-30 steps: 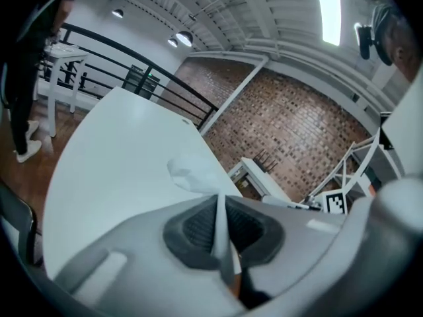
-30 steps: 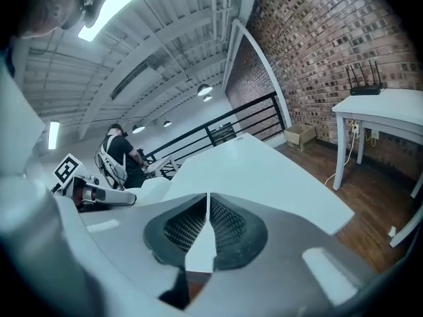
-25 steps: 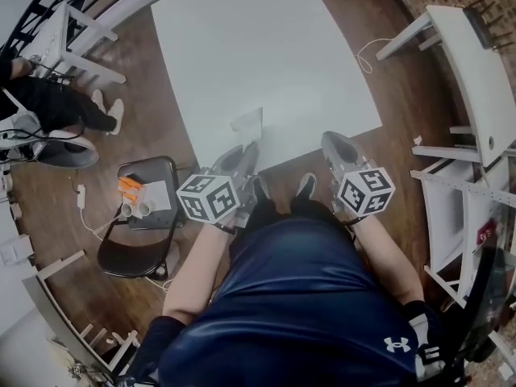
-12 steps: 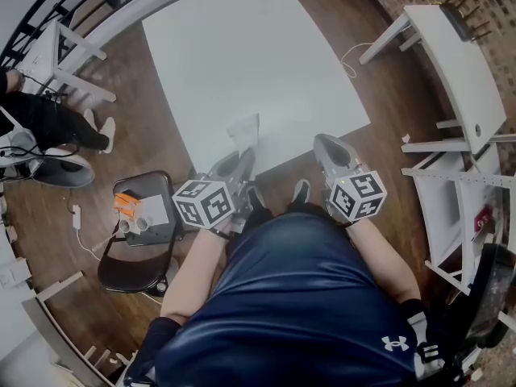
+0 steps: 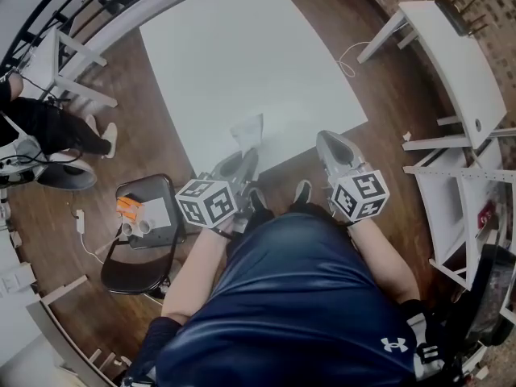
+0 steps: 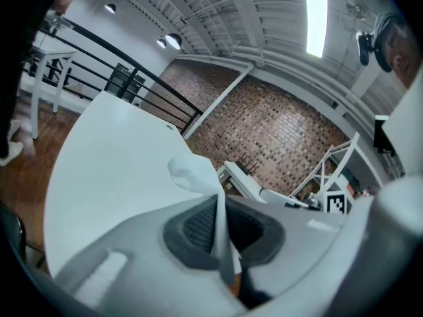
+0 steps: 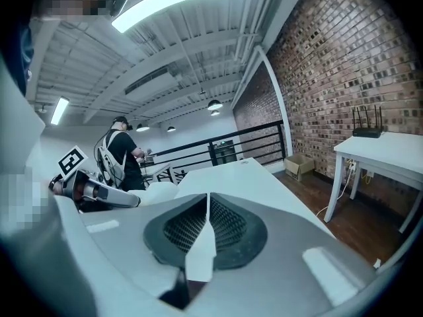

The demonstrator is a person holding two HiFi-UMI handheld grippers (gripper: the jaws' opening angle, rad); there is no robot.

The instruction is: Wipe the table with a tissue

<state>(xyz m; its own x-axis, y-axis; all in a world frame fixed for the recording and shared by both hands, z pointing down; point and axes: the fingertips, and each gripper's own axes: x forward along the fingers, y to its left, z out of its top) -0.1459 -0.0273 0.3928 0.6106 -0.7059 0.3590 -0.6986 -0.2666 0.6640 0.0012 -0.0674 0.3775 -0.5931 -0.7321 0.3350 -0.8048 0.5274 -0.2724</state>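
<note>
White tissue [image 5: 247, 127] pinched upright over the near edge of a smooth white tabletop [image 5: 242, 47].

Dark plank floor [image 5: 137, 135] surrounds the tabletop, and a black folding chair [image 5: 133, 266] at far left carries small orange and white items. The left gripper [image 5: 244, 156], grey with ribbed dark pads, has its fingers [image 6: 192, 226] pressed onto the thin, creased tissue, whose loose top curls above them. The right gripper [image 5: 328, 139] hangs at the same near edge with its fingers closed against each other. Further right stands a second white table [image 5: 459, 63] on slim legs. A red-brown brick wall [image 7: 330, 65] and a black railing [image 7: 251, 144] bound the room.
</note>
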